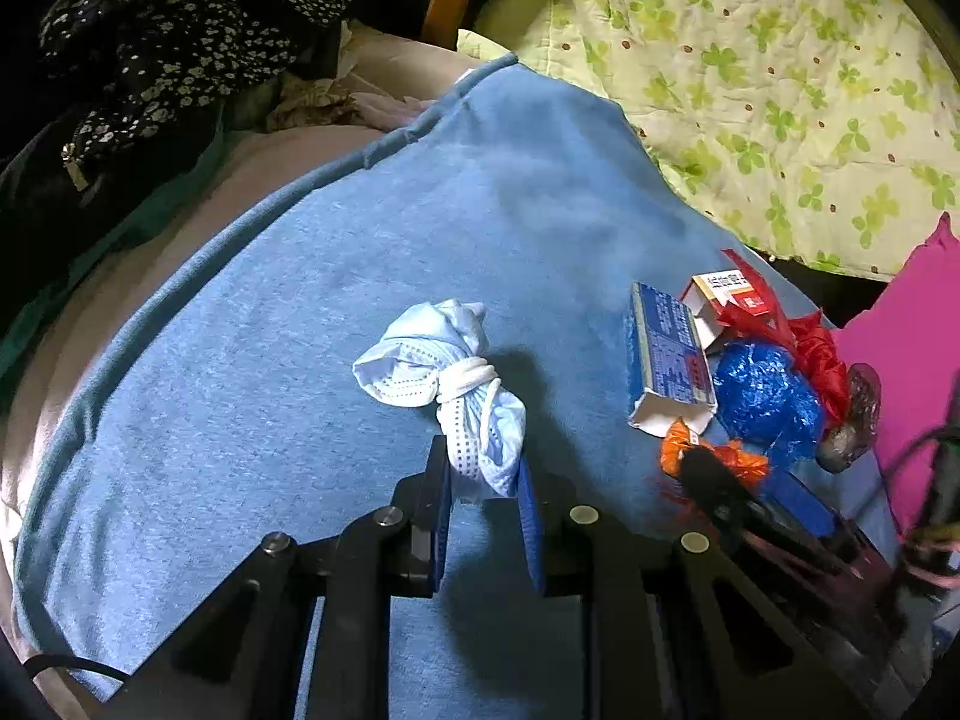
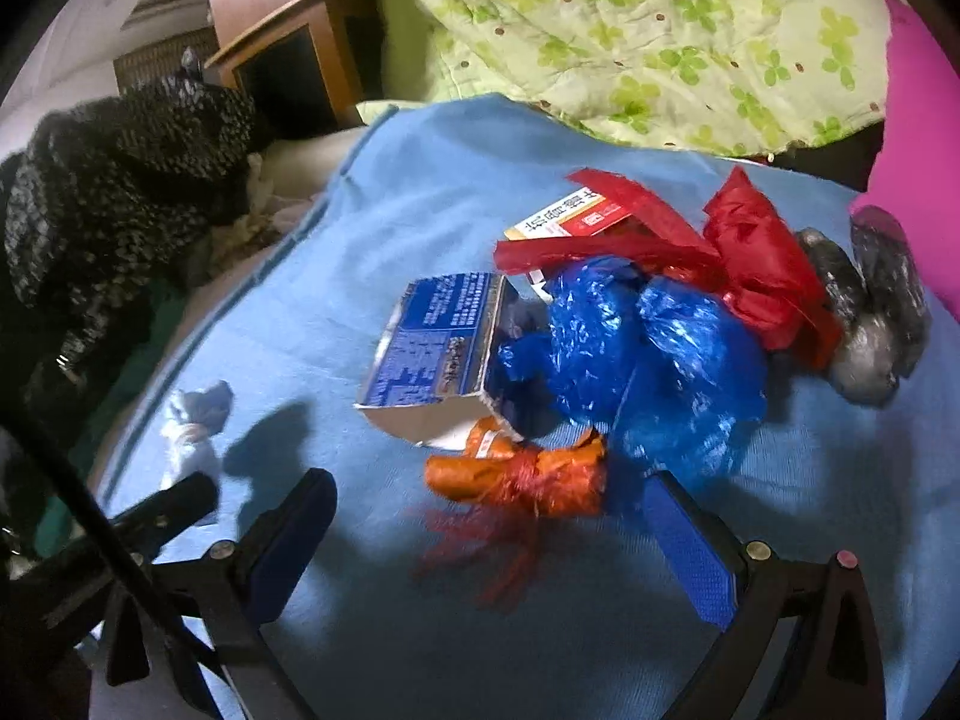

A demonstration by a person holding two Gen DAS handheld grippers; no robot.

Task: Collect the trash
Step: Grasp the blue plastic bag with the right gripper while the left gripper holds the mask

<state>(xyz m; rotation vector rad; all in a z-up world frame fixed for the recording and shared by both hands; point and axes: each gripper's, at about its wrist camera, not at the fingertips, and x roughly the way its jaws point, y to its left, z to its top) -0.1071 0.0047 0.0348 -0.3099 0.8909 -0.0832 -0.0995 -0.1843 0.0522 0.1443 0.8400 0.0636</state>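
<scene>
My left gripper (image 1: pixel 485 471) is clamped on the lower end of a knotted, crumpled face mask (image 1: pixel 441 372), which rises just ahead of its pads over the blue blanket (image 1: pixel 300 312). My right gripper (image 2: pixel 486 516) stands wide apart, with the orange wrapper (image 2: pixel 516 471) between its fingers but untouched. Just beyond it lie the blue box (image 2: pixel 435 348), blue bag (image 2: pixel 636 348) and red bag (image 2: pixel 744 264).
</scene>
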